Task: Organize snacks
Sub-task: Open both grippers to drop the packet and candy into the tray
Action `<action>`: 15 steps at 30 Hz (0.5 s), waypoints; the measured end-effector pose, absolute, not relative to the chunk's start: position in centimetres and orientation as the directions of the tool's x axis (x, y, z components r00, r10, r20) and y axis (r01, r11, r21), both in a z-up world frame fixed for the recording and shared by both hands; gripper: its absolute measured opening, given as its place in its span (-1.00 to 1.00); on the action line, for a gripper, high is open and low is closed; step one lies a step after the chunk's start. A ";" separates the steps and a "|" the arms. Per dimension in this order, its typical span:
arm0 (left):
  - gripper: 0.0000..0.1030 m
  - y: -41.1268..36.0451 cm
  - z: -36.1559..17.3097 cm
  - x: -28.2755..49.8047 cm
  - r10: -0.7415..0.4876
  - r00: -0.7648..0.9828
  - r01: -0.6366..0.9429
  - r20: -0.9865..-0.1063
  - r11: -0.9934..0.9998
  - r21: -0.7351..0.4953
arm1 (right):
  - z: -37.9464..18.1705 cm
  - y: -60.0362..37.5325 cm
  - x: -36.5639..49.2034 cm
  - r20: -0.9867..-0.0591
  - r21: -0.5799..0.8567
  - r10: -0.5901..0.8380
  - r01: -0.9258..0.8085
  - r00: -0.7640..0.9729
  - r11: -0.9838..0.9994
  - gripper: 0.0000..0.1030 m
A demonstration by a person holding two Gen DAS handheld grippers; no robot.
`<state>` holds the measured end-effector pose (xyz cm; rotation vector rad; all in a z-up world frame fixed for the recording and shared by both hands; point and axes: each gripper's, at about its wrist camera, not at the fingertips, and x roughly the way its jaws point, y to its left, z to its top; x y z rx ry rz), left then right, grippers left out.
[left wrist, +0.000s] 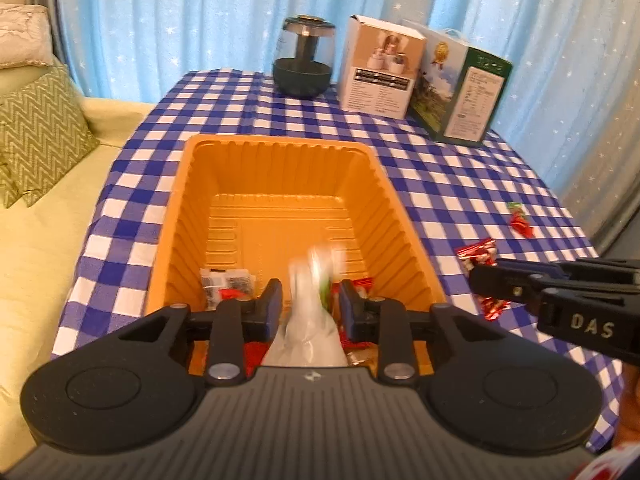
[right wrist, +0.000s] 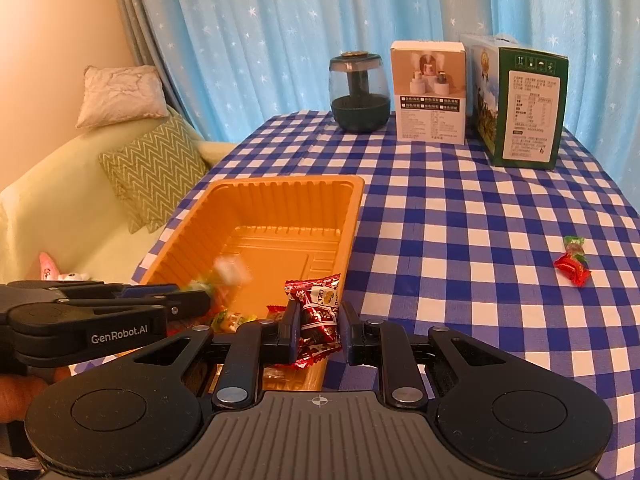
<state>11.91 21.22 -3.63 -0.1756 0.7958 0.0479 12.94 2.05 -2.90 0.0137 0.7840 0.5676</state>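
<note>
2 grippers work over the near end of the orange plastic tray [left wrist: 276, 168]. The left gripper [left wrist: 308, 300] has its jaws parted around a blurred white-and-green snack packet [left wrist: 308, 312], pads clear of it. The right gripper [right wrist: 318, 322] pinches a red foil snack packet [right wrist: 318, 312] at the tray's near right rim. Both packets look light, crinkly and slippery, so a pinch across the flat middle or a sealed edge seems safest; squeezing hard could crush the contents. Other wrapped snacks lie in the tray's near end, and 1 red candy [right wrist: 573, 268] sits well apart on the blue checked tablecloth [right wrist: 460, 240]. Farther back stand a dark jar [right wrist: 359, 92] and 2 boxes [right wrist: 430, 92], before starry blue curtains [right wrist: 280, 20].
</note>
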 end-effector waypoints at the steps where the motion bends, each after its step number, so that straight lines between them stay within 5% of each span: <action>1: -0.45 21.3 -3.6 11.7 -0.017 0.698 -0.114 -0.716 0.984 -0.135 | -2.9 2.1 13.0 -0.665 0.222 0.490 -0.477 0.564 0.851 -0.60; 15: -0.44 24.4 -2.2 8.2 0.058 0.728 -0.212 -0.683 0.967 -0.143 | -3.3 4.1 13.6 -0.662 0.258 0.538 -0.515 0.523 0.818 -0.60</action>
